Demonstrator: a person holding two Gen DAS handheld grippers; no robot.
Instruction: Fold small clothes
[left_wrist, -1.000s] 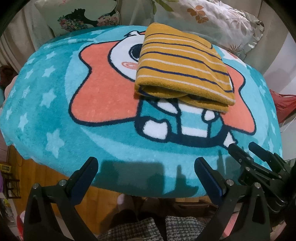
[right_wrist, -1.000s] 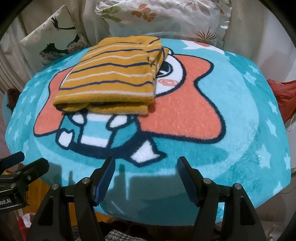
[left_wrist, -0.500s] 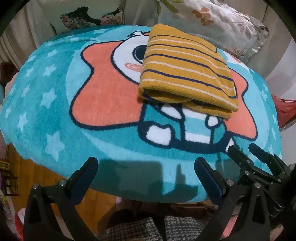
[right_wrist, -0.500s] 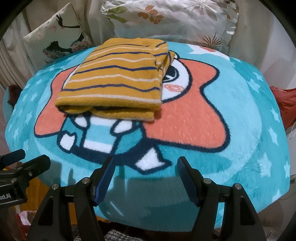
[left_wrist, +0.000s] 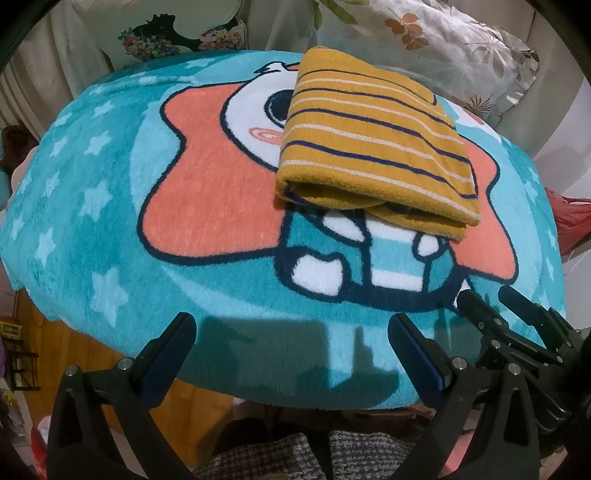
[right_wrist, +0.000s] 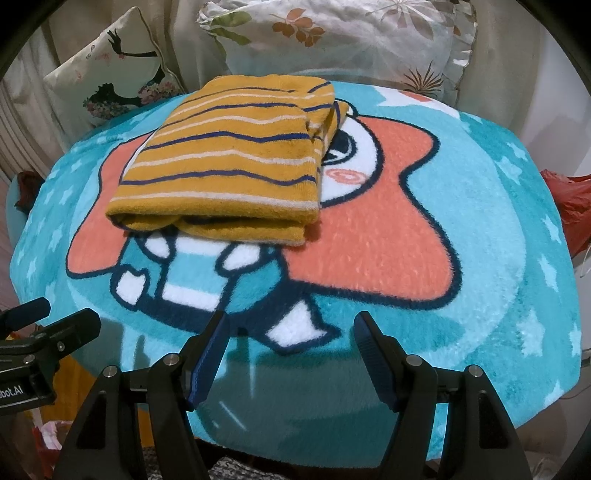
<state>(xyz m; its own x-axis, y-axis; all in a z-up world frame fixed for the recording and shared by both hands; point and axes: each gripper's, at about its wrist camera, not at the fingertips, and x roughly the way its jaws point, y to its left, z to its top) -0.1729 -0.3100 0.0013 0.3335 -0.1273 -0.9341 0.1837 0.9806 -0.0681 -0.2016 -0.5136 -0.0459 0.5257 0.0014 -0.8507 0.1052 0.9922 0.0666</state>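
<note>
A small mustard-yellow garment with navy and white stripes (left_wrist: 373, 144) (right_wrist: 229, 166) lies folded into a thick rectangle on a teal cartoon blanket (left_wrist: 110, 221) (right_wrist: 480, 221). My left gripper (left_wrist: 291, 328) hovers open near the blanket's front edge, well short of the garment, with nothing between its fingers. My right gripper (right_wrist: 290, 325) is also open and empty, at the front edge, below and right of the fold. Each gripper shows at the side of the other's view: the right gripper (left_wrist: 517, 325) and the left gripper (right_wrist: 40, 328).
Patterned cushions (left_wrist: 443, 48) (right_wrist: 110, 74) lean behind the blanket. A red bag (right_wrist: 569, 206) lies at the right. Below the blanket's front edge I see wooden floor (left_wrist: 74, 350) and a person's checked trousers (left_wrist: 314, 454).
The folded garment and blanket pattern have slid slightly lower in both views, as both grippers shifted a little. Both stay open; the garment lies untouched.
</note>
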